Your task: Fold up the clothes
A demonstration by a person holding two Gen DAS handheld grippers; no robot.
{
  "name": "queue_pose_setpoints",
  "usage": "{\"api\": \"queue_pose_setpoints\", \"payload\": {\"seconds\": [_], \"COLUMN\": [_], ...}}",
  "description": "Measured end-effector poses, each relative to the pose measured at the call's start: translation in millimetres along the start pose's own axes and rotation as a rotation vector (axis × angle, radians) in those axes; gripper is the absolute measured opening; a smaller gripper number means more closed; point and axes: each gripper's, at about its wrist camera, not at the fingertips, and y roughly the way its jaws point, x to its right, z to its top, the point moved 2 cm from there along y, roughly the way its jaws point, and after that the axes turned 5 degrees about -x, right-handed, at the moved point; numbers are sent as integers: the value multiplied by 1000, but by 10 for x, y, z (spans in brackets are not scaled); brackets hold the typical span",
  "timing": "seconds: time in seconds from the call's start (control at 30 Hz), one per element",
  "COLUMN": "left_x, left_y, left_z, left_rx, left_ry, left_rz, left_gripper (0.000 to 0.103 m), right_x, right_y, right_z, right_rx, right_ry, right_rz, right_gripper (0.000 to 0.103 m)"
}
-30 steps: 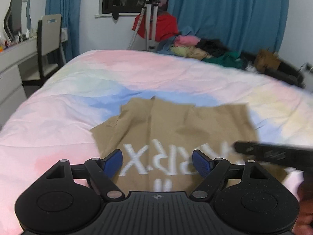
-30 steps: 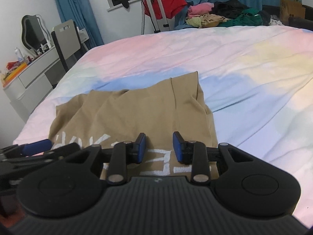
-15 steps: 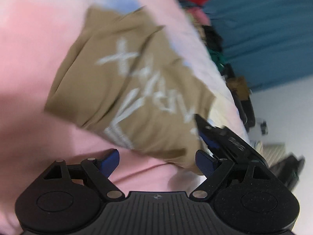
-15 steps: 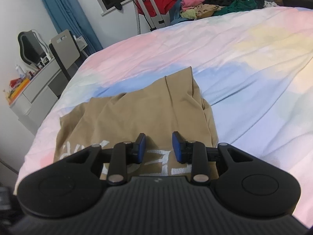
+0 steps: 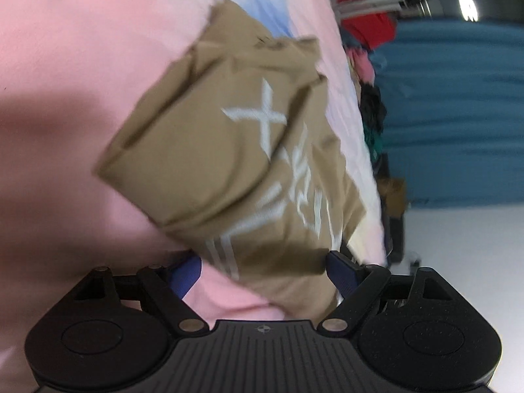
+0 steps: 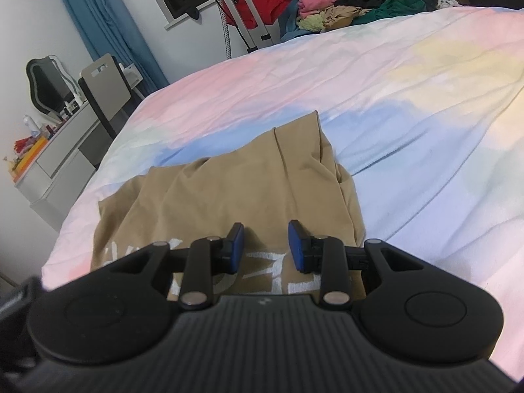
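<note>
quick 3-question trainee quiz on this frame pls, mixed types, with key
1. True or false: the right gripper is shut on the tan shirt.
2. What does the tan shirt lie on? A) the pastel bedspread B) the grey dresser C) the chair
3. Fill in: the lettering printed on the shirt is ____ in colour.

Key: 1 false, its jaws stand apart above the fabric. 2 A. 3 white.

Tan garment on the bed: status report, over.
Left gripper open, rolled sideways at tan garment edge. Right gripper open above its lettering. Garment folded on bedspread. Nothing in the way.
</note>
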Motion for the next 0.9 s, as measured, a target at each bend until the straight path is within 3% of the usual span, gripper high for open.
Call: {"api": "queue_pose_setpoints", "payload": {"seconds": [0.17, 0.37, 0.43, 0.5, 0.53, 0.57, 0.7, 0.83, 0.9], "left_x": [-66, 65, 116, 166, 192, 217, 293, 307, 301], "left_y": [-30, -83, -97, -117, -128, -138, -206, -247, -222], "left_z": [136, 107, 97, 90, 87, 84, 85, 112, 117], "left_rx": [55, 103, 117, 130, 137, 143, 164, 175, 174], "left_ry": [-61, 43, 72, 100, 114, 128, 150, 154, 149], "left_rz": [-34, 5, 2, -3, -5, -7, -30, -41, -52], "left_gripper": [74, 52, 43, 37, 34, 32, 28, 25, 25], "right_x": [8, 38, 72, 90, 100, 108, 45, -13, 56], "right_y": [13, -72, -190, -306, -362, -401, -261, 110, 236], "right_z": [16, 43, 75, 87, 78, 53, -186, -560, -638], "right_rx": [3, 32, 47, 54, 56, 49, -122, -312, -316], "right_ry": [16, 83, 165, 254, 305, 359, 547, 735, 807], "right_rz": [1, 36, 113, 218, 283, 355, 637, 695, 698], "right_gripper": [32, 36, 38, 57, 79, 91, 90, 93, 92]}}
